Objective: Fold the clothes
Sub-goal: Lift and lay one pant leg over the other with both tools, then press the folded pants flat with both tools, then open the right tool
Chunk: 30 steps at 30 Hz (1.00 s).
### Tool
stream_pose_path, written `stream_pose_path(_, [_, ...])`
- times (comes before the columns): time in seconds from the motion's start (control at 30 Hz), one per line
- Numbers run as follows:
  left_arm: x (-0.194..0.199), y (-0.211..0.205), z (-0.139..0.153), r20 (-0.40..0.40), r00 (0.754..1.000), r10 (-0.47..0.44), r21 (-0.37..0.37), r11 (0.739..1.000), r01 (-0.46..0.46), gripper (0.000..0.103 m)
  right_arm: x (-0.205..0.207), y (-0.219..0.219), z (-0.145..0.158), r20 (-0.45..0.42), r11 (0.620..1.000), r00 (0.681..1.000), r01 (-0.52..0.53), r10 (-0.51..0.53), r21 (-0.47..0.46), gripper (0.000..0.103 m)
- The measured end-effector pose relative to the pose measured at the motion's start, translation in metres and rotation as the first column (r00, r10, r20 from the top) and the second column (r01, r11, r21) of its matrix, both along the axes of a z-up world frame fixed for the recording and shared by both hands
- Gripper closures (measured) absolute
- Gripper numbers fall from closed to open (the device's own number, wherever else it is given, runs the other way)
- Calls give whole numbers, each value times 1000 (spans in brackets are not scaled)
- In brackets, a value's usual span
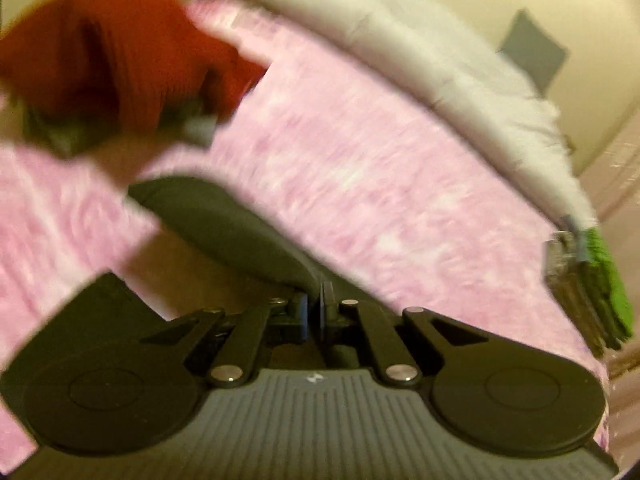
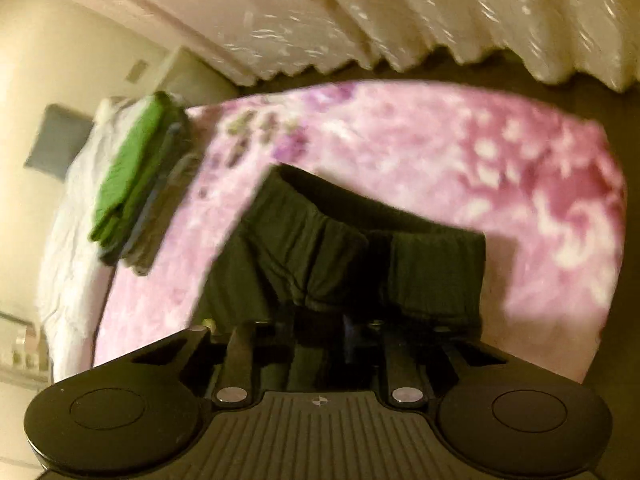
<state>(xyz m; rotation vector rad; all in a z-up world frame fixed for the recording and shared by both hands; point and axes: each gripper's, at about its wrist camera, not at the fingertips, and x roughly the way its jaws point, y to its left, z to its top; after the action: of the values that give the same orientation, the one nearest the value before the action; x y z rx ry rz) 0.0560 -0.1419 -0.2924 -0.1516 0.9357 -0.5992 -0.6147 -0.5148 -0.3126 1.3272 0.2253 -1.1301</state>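
While both grippers pinch the dark garment [image 2: 340, 256] (left gripper [image 1: 316, 312] closed tight, right gripper [image 2: 344, 332] clamped on its edge), folding starts; next, lift evenly.

Motion blur smeared both views. The right tool's [image 2: 320, 320] fingertips were lost against the dark garment [image 2: 320, 248], so any grip could not be told. The red sleeve [image 1: 120, 44] ran off the left-wrist view's edge, and the folded stack [image 2: 132, 180] showed no detail.

a pink fuzzy blanket [image 2: 500, 168] covers the bed, white curtains [image 2: 360, 12] behind.
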Motion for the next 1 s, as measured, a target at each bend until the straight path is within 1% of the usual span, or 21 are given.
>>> stream_pose_path(0.03, [-8, 12, 9, 21, 1000, -11, -7, 1000, 11, 100, -5, 4, 10, 15, 999, 1000, -8, 8, -33, 85])
stream_pose_path(0.1, [-27, 37, 17, 49, 999, -23, 11, 1000, 22, 100, -18, 9, 20, 26, 999, 1000, -14, 15, -50, 85])
stream_pose_path(0.13, [-37, 46, 12, 49, 998, -35, 53, 998, 33, 99, -25, 11, 24, 29, 998, 999, -16, 18, -54, 85])
stream_pose_path(0.17, [-47, 54, 6, 45, 998, -47, 95, 995, 42, 97, -30, 12, 22, 13, 999, 1000, -22, 23, -40, 85])
stream_pose_path(0.2, [-53, 59, -7, 15, 999, -47, 144, 989, 44, 95, -31, 12, 16, -15, 999, 999, -33, 33, -9, 85])
stream_pose_path(0.23, [-56, 64, -23, -37, 999, -16, 183, 983, 22, 95, -31, 11, 9, -43, 999, 998, -46, 47, 26, 84])
stream_pose_path(0.27, [-56, 69, -33, -80, 996, 32, 167, 986, -19, 90, -31, 10, 2, -71, 997, 996, -57, 61, 61, 80])
stream_pose_path(0.3, [-56, 73, -44, -124, 989, 80, 153, 986, -60, 86, -31, 10, -5, -67, 995, 996, -54, 60, 83, 73])
stream_pose_path(0.33, [-55, 78, -53, -165, 978, 124, 138, 985, -102, 86, -32, 11, -9, -45, 996, 998, -39, 43, 83, 72])
stream_pose_path(0.37, [-54, 82, -56, -181, 971, 159, 98, 985, -143, 86, -33, 12, -12, -22, 997, 1000, -19, 21, 75, 72])
stream_pose_path(0.4, [-53, 85, -59, -198, 962, 190, 63, 982, -181, 91, -34, 12, -13, -6, 998, 1000, -5, 5, 70, 72])
stream_pose_path(0.43, [-51, 86, -61, -206, 958, 202, 53, 979, -195, 97, -33, 12, -14, -4, 998, 1000, 2, -2, 67, 72])
stream_pose_path(0.47, [-50, 85, -61, -205, 958, 198, 56, 980, -191, 99, -33, 11, -14, -13, 998, 1000, 2, -1, 68, 73])
stream_pose_path(0.5, [-51, 84, -56, -185, 966, 183, 58, 983, -176, 100, -33, 11, -13, -27, 998, 1000, -6, 7, 66, 80])
stream_pose_path(0.57, [-55, 83, -47, -143, 978, 153, 60, 987, -146, 100, -33, 11, -7, -42, 998, 999, -22, 24, 52, 83])
stream_pose_path(0.67, [-69, 89, -30, -73, 990, 120, 35, 992, -118, 100, -38, 14, 5, -16, 999, 999, -32, 32, 13, 85])
stream_pose_path(0.73, [-76, 91, -30, -58, 993, 104, 65, 993, -101, 100, -42, 16, 6, -30, 999, 998, -46, 47, 12, 85])
stream_pose_path(0.8, [-79, 93, -38, -72, 992, 108, 99, 990, -101, 100, -41, 13, -2, -60, 997, 996, -55, 58, 57, 85])
stream_pose_path(0.9, [-84, 97, -36, -70, 990, 121, 78, 990, -116, 100, -42, 10, -4, -47, 996, 997, -51, 54, 68, 85])
stream_pose_path(0.97, [-84, 99, -36, -84, 987, 135, 63, 989, -130, 98, -42, 9, -4, -40, 996, 998, -54, 57, 64, 85])
stream_pose_path(1.0, [-82, 101, -38, -103, 984, 148, 63, 988, -142, 97, -41, 9, -3, -44, 996, 997, -62, 65, 61, 85])
